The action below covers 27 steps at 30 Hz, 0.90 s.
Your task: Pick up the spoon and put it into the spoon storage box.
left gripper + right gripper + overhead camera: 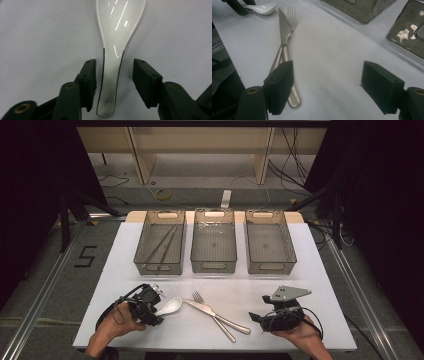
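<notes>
While the white spoon lies flat on the tabletop, the left gripper straddles its handle with the jaws partly open, a gap on each side, so nothing is gripped yet; the approach along the handle looks meant to give the pads a narrow, straight part to close on rather than the wide bowl. To the right, the right gripper rests low with its jaws wide and empty, seemingly waiting near the knife and fork, whose handles cross. From the high view come three baskets in a row at the far side, the left one holding what may be tongs or chopsticks, too dim to tell. Gaps beside the spoon handle are plain from the left gripper view.
</notes>
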### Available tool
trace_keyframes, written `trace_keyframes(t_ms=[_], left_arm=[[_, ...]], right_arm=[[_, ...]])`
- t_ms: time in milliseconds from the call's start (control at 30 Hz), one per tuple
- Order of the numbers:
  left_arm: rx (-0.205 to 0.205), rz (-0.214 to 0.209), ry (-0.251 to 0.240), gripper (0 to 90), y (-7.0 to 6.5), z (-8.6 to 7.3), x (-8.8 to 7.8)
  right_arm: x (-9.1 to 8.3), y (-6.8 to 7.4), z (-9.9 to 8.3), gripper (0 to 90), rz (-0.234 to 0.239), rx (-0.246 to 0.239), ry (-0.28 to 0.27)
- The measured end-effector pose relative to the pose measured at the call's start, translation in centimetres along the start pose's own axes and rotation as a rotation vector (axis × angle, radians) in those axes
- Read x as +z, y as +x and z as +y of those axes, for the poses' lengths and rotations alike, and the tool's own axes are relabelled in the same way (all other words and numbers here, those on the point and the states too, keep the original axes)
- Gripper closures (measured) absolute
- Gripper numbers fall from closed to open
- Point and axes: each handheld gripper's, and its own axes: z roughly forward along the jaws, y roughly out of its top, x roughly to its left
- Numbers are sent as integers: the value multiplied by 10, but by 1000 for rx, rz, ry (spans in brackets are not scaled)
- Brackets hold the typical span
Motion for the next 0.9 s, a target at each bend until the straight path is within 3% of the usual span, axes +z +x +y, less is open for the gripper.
trace_keyframes(t_ms=[167,400,900], left_arm=[[2,27,1,618,-1,1,1],[8,14,-6,733,-1,2,1],[-23,-31,-57,749,5,1,-2]], right_arm=[[0,0,0,272,0,1,-1],[0,0,0,274,-2,6,0],[0,0,0,276,-1,3,-1]])
